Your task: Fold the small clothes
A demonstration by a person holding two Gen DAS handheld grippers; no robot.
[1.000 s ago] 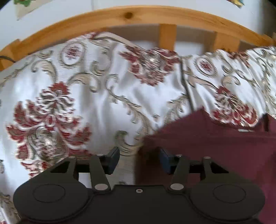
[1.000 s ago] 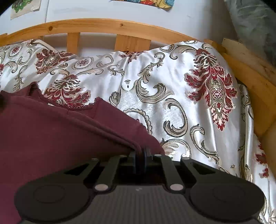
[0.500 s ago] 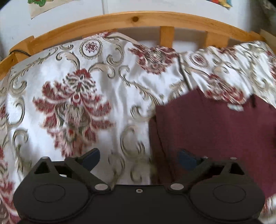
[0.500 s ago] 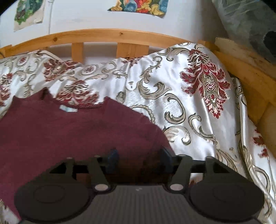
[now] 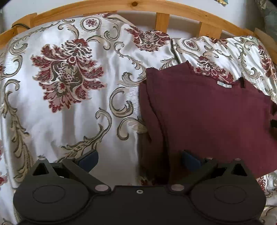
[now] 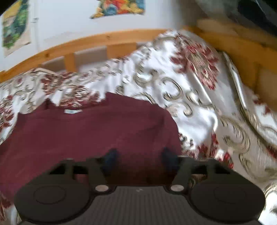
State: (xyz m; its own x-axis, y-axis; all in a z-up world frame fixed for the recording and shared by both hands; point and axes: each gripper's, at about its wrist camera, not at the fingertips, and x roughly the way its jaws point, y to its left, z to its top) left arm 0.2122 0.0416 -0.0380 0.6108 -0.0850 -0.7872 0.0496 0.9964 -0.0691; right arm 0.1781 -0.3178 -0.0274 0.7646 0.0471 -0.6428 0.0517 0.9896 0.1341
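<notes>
floral bedspread (image 5: 72, 110), wooden bed rail (image 5: 131, 4), wall posters (image 6: 119, 7)

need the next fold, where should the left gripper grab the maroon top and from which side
Grip the doubled left edge of the top, near its lower corner, coming in from the bedspread side. That edge is already folded over, so it forms a raised ridge one finger could slip under. The left gripper is open and straddles it; the right gripper is open too.

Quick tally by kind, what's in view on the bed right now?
Maroon garment: 1, lying on the bedspread
Floral bedspread: 1
Wooden bed rail: 1
Left tongs: 1, open
Right tongs: 1, open
Wall pictures: 2
Total: 7
</notes>
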